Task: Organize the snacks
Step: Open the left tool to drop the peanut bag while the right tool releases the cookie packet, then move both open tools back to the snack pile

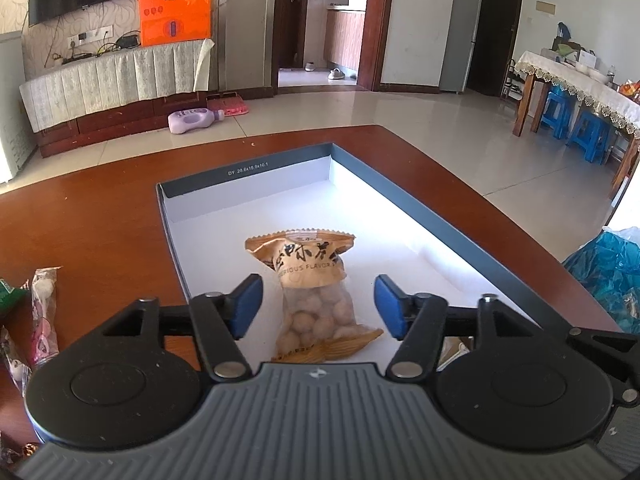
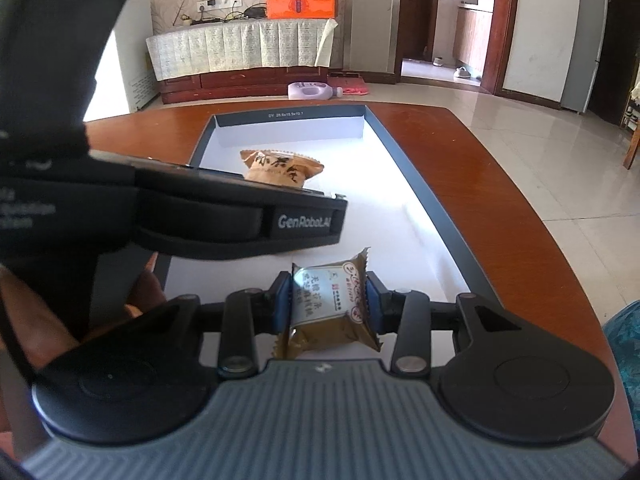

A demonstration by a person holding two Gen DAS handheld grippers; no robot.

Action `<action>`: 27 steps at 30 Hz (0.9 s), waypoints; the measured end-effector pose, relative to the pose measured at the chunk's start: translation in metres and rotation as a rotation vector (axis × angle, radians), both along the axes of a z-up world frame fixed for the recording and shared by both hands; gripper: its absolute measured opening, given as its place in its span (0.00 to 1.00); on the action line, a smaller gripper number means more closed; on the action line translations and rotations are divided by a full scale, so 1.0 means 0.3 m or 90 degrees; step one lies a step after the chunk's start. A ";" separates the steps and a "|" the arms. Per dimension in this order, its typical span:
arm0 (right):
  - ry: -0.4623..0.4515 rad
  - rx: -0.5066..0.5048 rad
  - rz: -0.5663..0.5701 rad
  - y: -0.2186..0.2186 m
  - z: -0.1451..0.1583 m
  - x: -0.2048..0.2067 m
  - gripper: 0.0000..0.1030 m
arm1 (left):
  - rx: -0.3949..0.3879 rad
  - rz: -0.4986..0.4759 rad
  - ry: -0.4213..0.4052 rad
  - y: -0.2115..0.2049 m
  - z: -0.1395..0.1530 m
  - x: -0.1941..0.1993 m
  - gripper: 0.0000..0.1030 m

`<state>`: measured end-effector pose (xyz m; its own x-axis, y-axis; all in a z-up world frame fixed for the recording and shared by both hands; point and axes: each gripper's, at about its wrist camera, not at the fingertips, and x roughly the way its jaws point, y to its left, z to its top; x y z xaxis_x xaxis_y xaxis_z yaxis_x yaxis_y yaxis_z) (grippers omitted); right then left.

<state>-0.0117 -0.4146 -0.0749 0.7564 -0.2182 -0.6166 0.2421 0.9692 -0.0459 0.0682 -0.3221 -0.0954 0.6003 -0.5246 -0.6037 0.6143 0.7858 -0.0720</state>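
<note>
The left gripper (image 1: 318,306) is open, and the bag of round snacks (image 1: 314,292) lies flat in the box (image 1: 248,170) between its blue pads (image 1: 248,304), which do not touch it. The right gripper (image 2: 326,304) is squeezing a small brown wrapped cake (image 2: 330,308) and holds it over the near end of the same box. The cake could slip, I think, because the pads pinch only the puffy sides of a smooth wrapper. If it drops from here it should land in the box, but it could fall on its edge. The left gripper's black body (image 2: 240,216) sits close in front of the right one and hides part of the box, so the two could bump if the right one goes forward. More wrapped snacks (image 1: 44,312) wait on the brown table (image 1: 100,208) to the left of the box. A blue plastic bag (image 1: 608,272) sits at the table's right edge, away from the work.
</note>
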 end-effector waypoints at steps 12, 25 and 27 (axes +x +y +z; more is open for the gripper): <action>-0.043 -0.018 -0.003 0.019 0.024 -0.031 0.54 | -0.023 0.010 -0.017 0.062 0.036 -0.028 0.81; -0.093 0.006 -0.019 0.046 0.075 -0.113 0.54 | -0.060 0.042 -0.056 0.305 0.125 -0.122 0.82; -0.107 0.014 -0.017 0.066 0.089 -0.127 0.54 | -0.060 0.054 -0.061 0.352 0.138 -0.150 0.82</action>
